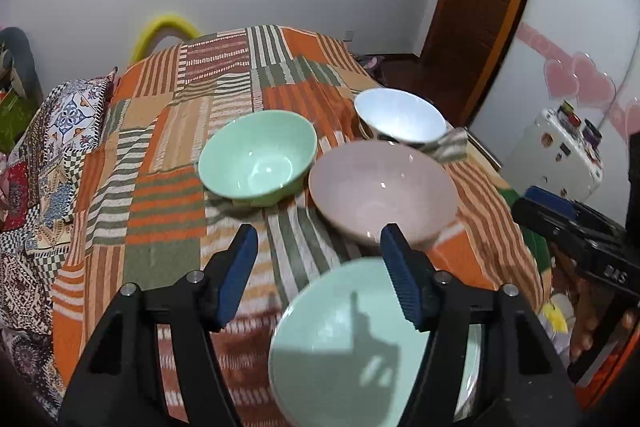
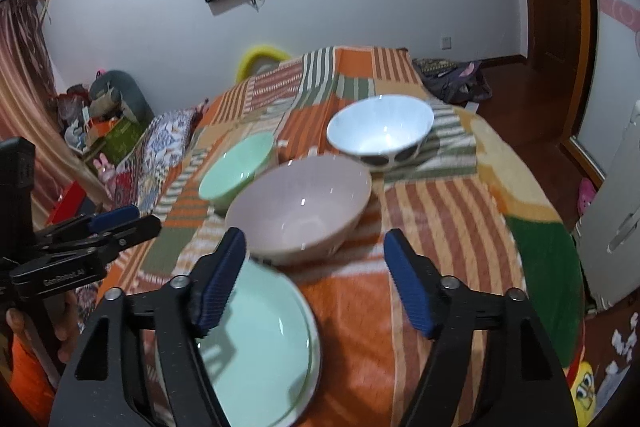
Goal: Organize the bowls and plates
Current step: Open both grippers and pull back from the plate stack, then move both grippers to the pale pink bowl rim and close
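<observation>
Both jaws wide and empty above the mint plate on the bed.
The pink bowl lies just beyond; right gripper faces it squarely, left gripper sits offset.

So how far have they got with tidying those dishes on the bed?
Done, it seems: a pale green plate sits nested on another plate nearest the camera. In hand: nothing; the left gripper and right gripper are both open and empty above the striped orange blanket. Left: the large pink bowl, the mint green bowl and the white bowl with dark spots stand separately, unstacked.
</observation>
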`<state>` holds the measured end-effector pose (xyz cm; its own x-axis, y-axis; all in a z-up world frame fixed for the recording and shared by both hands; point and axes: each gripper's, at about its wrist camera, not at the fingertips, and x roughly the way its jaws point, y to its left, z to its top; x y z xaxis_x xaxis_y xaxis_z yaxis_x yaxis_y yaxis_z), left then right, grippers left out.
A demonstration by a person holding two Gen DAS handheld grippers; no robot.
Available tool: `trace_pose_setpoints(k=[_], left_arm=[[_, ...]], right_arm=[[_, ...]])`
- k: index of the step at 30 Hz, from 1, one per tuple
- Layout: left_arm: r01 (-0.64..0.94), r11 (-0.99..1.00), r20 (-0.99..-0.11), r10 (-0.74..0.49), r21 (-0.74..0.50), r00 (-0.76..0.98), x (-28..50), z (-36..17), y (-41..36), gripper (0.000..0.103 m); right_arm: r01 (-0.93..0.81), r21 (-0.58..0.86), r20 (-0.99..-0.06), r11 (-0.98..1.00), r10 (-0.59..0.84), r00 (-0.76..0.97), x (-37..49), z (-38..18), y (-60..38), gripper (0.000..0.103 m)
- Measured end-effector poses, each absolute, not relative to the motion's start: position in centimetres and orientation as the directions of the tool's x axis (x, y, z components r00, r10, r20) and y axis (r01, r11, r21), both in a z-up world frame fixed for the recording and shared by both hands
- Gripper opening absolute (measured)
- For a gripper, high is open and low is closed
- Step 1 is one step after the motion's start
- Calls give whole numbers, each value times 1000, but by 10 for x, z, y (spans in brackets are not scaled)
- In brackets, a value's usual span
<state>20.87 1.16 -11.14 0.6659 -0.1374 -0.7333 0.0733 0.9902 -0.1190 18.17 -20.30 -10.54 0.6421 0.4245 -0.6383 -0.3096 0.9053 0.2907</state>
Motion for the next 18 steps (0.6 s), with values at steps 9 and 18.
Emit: trace_pose_setpoints(k=[9,18], left_arm=[[45,988,-778,-143,-147,612,266,-145,14,64],[62,983,-812,-177,-171,556,297,-178,8,64]], right_arm=[[-264,302,-661,916,401,635,227,-121,-207,71],[-248,324,-721,913,408,561,258,-156,-199,64]])
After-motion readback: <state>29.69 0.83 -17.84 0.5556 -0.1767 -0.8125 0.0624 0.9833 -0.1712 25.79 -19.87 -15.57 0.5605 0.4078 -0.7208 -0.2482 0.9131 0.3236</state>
